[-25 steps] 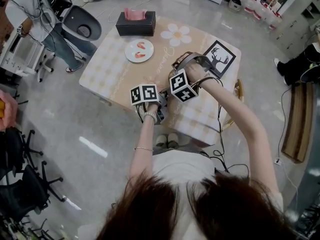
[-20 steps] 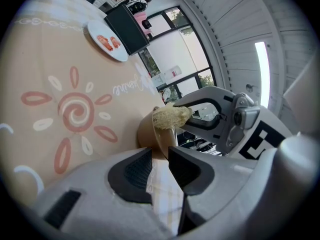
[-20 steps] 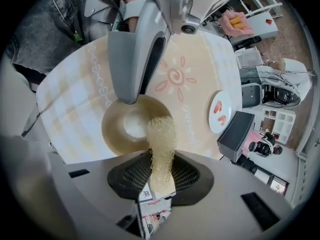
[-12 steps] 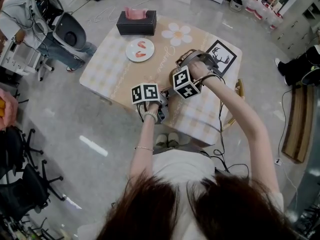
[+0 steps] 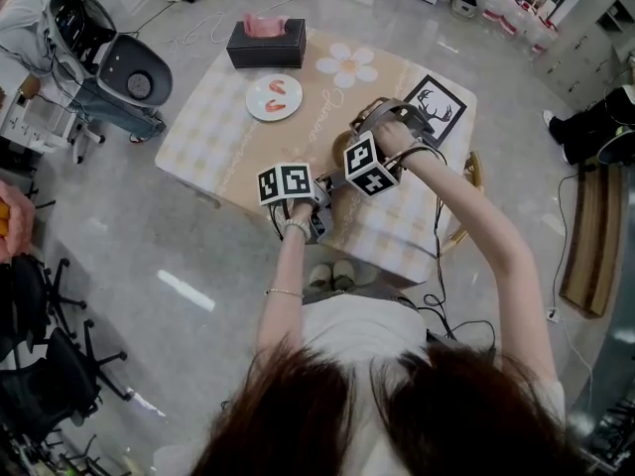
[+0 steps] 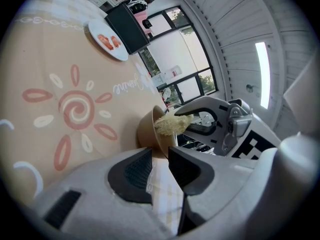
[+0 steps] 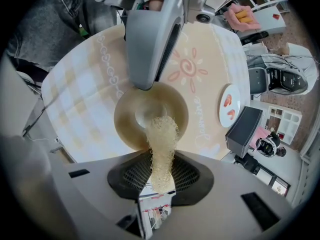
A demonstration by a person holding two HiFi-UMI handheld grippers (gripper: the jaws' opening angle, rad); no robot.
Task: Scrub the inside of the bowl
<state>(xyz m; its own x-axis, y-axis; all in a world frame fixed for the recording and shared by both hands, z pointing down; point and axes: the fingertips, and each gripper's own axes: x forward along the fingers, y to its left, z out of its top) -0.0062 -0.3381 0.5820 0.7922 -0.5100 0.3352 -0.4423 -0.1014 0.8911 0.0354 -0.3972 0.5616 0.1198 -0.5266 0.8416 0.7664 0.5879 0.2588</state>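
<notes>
A brown bowl [image 7: 131, 129] stands on the peach tablecloth [image 5: 218, 137] near the table's front edge. My left gripper [image 6: 160, 163] is shut on the bowl's rim, one jaw inside and one outside; in the right gripper view its fingers [image 7: 146, 59] come down onto the far rim. My right gripper [image 7: 160, 179] is shut on a pale, fibrous loofah scrubber [image 7: 161, 139], whose free end reaches down into the bottom of the bowl. In the left gripper view the bowl [image 6: 149, 131] appears tilted, with the scrubber [image 6: 171, 124] at its mouth. In the head view the grippers hide most of the bowl.
A white plate [image 5: 275, 97] with two pink pieces and a black tissue box [image 5: 266, 44] sit at the table's far side. A black-and-white deer card [image 5: 437, 110] lies to the right. An office chair [image 5: 134, 72] and a person stand off the table's left.
My right gripper has shifted slightly up and to the right over the bowl, moving the scrubber with it. The left gripper has kept its hold on the rim.
</notes>
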